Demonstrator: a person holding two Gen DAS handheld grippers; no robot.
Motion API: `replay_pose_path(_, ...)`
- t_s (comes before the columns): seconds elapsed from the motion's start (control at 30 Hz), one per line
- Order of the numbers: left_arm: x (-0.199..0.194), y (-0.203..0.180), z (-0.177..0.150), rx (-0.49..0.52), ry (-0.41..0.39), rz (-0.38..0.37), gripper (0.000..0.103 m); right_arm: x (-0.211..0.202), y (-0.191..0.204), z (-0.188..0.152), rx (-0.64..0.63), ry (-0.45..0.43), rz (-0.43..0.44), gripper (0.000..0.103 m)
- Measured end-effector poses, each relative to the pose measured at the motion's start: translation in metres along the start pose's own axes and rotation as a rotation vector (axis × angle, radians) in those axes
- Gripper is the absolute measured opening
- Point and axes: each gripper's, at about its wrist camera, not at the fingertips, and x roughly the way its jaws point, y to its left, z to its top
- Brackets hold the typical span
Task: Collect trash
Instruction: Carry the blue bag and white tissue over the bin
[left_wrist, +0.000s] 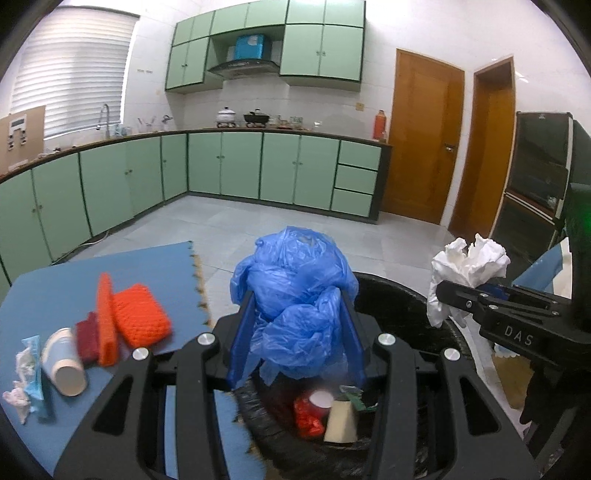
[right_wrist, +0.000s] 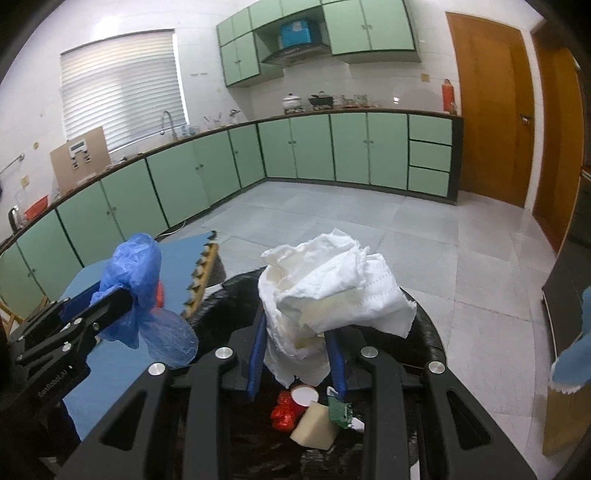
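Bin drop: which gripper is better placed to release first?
Probably right: the right gripper holds its white tissue wad directly above the black bin; the left gripper holds its blue plastic bag nearer the rim.

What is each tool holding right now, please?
Left tool: closed on the crumpled blue plastic bag.
Right tool: closed on the crumpled white paper tissue.

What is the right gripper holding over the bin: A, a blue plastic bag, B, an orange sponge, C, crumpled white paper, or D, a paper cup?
C: the right gripper is shut on crumpled white paper above the bin, while the blue bag sits in the left gripper.
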Motion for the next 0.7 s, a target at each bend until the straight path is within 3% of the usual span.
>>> replay_pose_path(0.5, 0.065, -0.025, -0.012, 0.029, 0.083, -0.039, 0.042, 0.041, -0.042, -0.009, 0.042, 0.068, -0.040, 0.030)
replay_pose_path(0.7, 0.074, -0.021, -0.014, 0.018, 0.112, -0.063, 0.050, 0.054, -0.046, -0.013, 0.042, 0.093, -0.058, 0.045)
